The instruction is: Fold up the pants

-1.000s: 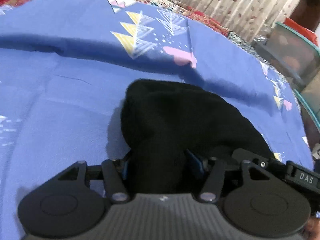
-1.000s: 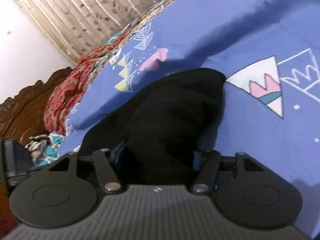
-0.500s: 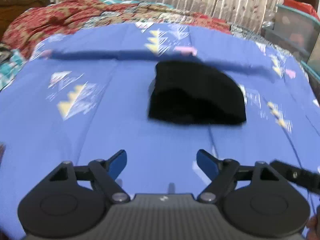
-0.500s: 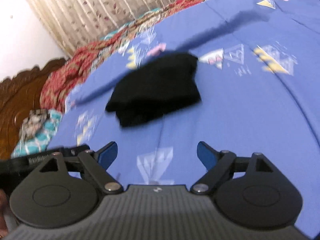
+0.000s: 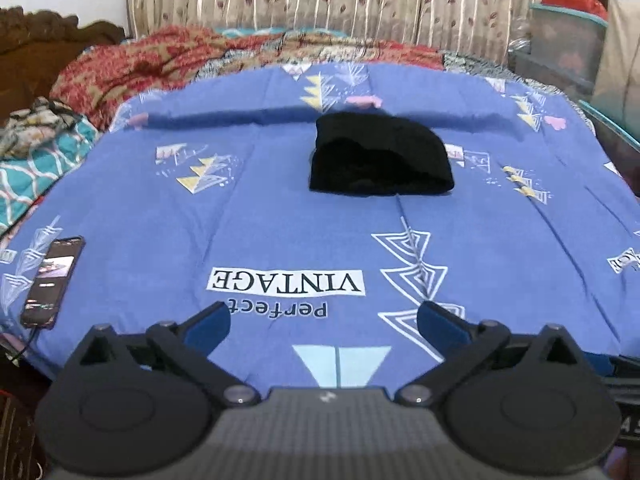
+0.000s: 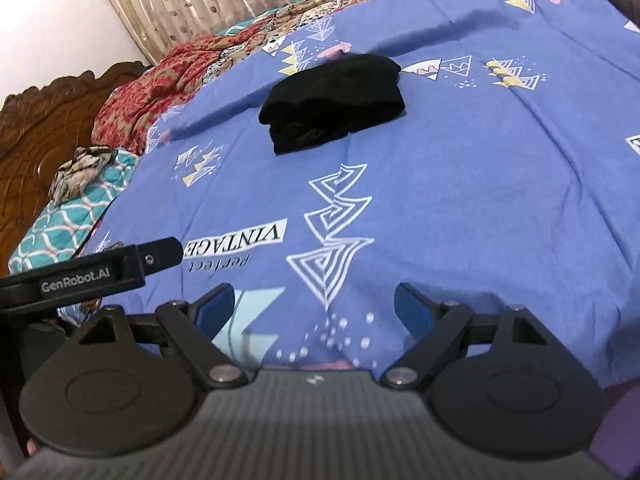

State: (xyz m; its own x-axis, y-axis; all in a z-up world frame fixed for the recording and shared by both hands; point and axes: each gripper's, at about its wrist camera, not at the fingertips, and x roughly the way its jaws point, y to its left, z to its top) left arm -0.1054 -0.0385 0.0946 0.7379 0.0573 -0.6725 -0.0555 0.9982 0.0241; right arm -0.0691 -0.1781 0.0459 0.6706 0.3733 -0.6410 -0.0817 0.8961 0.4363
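Left gripper [image 5: 323,326] stands spread and empty, withdrawn from the black pants [image 5: 380,158] it pinched a second ago. Right gripper [image 6: 314,306] is likewise spread and has released its hold. Pants lie as a compact folded bundle on the blue bedsheet [image 5: 280,208], well apart from both grippers; folding appears complete.

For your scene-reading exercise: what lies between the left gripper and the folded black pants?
Only bare blue bedsheet with a "Perfect VINTAGE" print, seen from the left wrist; left gripper, pants.
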